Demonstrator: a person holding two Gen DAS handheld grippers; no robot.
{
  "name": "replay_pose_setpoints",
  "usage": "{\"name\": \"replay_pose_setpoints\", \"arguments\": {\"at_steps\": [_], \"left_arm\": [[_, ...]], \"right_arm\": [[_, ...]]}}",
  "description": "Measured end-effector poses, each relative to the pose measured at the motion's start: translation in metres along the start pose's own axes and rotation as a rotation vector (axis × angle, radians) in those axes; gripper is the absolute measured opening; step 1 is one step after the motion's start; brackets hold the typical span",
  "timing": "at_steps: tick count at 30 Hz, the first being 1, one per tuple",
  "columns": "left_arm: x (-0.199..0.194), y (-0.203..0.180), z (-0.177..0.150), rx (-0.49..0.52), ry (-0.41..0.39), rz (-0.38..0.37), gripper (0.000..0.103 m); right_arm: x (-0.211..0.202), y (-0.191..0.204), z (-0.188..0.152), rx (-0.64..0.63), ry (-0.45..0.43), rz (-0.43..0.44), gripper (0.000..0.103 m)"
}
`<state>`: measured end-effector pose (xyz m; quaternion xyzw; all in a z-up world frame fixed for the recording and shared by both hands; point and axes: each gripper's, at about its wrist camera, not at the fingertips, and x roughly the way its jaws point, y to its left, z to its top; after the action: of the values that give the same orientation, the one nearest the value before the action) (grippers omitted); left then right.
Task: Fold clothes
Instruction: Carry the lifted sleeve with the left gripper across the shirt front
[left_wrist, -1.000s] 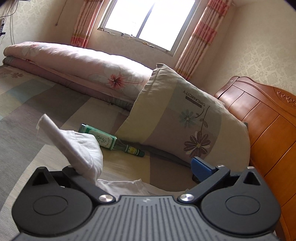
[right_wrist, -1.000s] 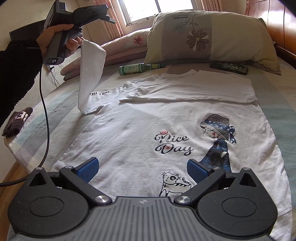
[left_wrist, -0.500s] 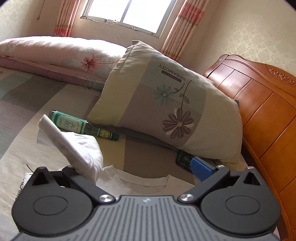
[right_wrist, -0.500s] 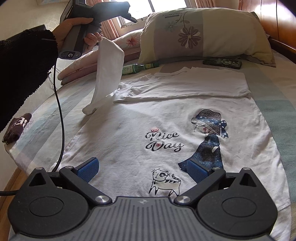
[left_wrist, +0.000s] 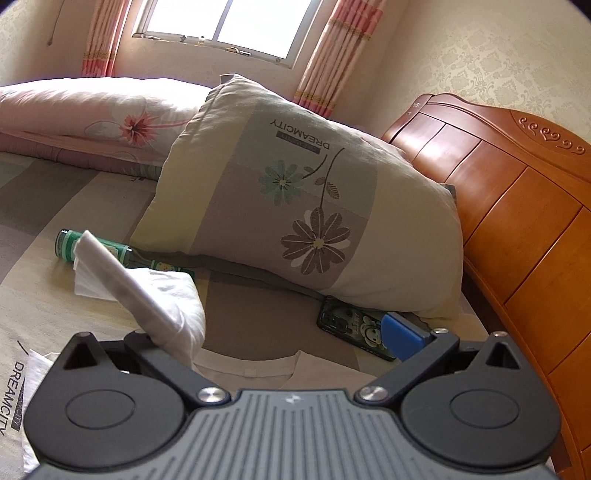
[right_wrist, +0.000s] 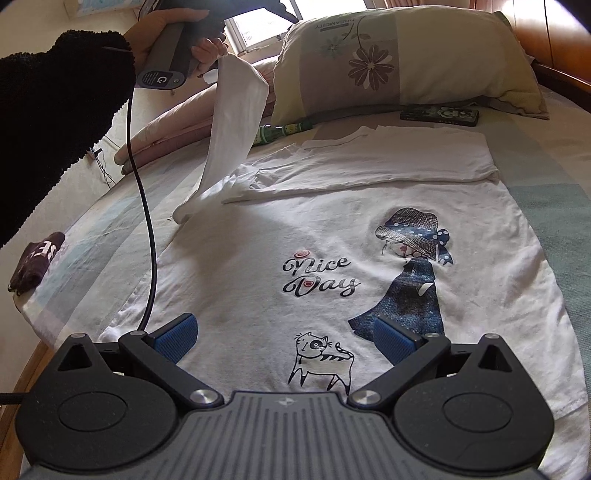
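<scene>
A white T-shirt (right_wrist: 332, 229) with a "Nice Day" print lies flat on the bed, its far side folded across the top (right_wrist: 388, 162). The shirt's left sleeve (right_wrist: 236, 122) is lifted and hangs from my left gripper (right_wrist: 221, 14), which a hand holds high at the upper left. In the left wrist view that sleeve (left_wrist: 155, 295) drapes over the left finger, the blue right pad (left_wrist: 402, 336) stands far off, and the left gripper (left_wrist: 284, 332) is open. My right gripper (right_wrist: 284, 338) hovers open over the shirt's lower part, nothing between its pads.
A flowered pillow (left_wrist: 295, 206) leans against the wooden headboard (left_wrist: 517, 206). A green bottle (left_wrist: 66, 245) and a phone (left_wrist: 351, 325) lie beside it. A rolled pink quilt (left_wrist: 92, 114) lies at the back left. A dark cloth (right_wrist: 35, 262) sits at the bed's left edge. A black cable (right_wrist: 147, 221) hangs down.
The left gripper has carried the lifted sleeve rightward and inward over the shirt. The right gripper has drifted slightly closer over the print.
</scene>
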<state>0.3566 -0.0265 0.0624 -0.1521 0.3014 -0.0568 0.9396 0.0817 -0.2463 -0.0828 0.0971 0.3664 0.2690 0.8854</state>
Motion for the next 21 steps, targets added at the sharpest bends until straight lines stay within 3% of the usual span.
{"name": "replay_pose_setpoints", "arguments": {"at_steps": [21], "left_arm": [[0.049, -0.049, -0.024, 0.105, 0.107, -0.053, 0.102]], "right_arm": [[0.004, -0.02, -0.005, 0.076, 0.002, 0.012, 0.103]]}}
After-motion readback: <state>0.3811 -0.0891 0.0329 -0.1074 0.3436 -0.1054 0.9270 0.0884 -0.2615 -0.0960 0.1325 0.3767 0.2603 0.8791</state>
